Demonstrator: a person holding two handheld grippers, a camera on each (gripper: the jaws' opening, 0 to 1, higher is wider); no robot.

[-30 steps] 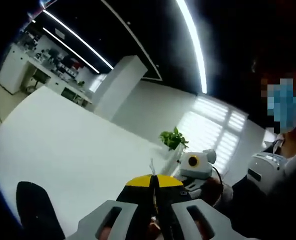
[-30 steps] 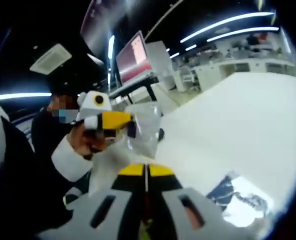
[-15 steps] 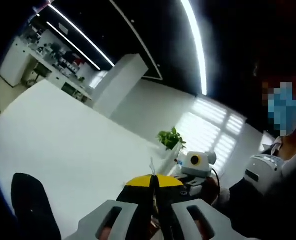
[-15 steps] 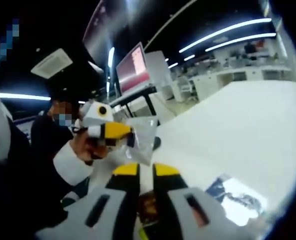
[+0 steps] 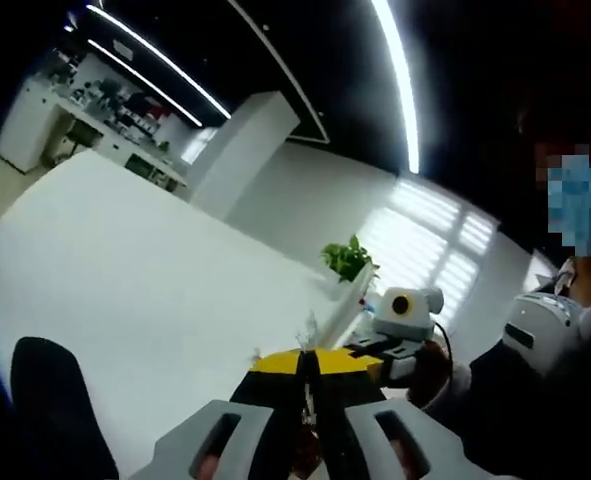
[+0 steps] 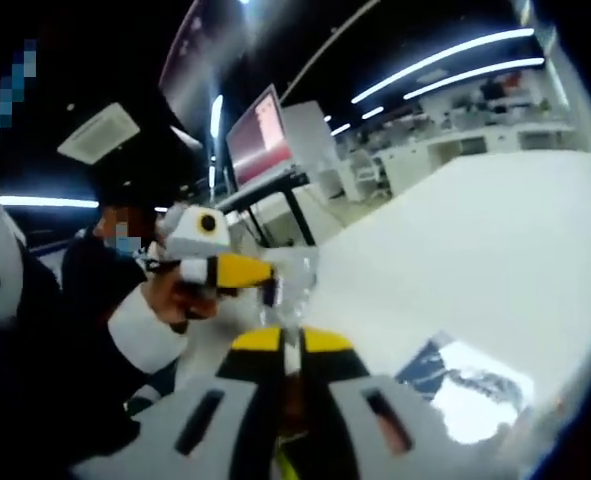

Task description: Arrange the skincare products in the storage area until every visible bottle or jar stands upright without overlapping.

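Where the two grippers meet over the near edge of the desk, one clear plastic bag hangs between them, crinkled and see-through, catching the light. No bottle or jar can be made out; what the bag holds cannot be told.

Left gripper: yellow-tipped jaws pressed together, a thin wisp of the clear film standing up from the seam. In the right gripper view the same gripper comes in from the left, held in a hand with a white cuff, its yellow tip at the bag's left edge.

Right gripper: jaws drawn close with a sliver of the plastic between the yellow tips; grip looks closed on the bag's lower edge.

Count: one bag, two grippers, one flat printed packet, blue and white, lying on the desk to the right of the right gripper. One dark rounded object at lower left in the left gripper view, blurred, not identifiable.

Desk is broad, plain white. Room: dark ceiling with long light strips, white pillar, one potted green plant at the desk's far end, bright blinds behind it, a red-lit screen on a stand, far benches with clutter.
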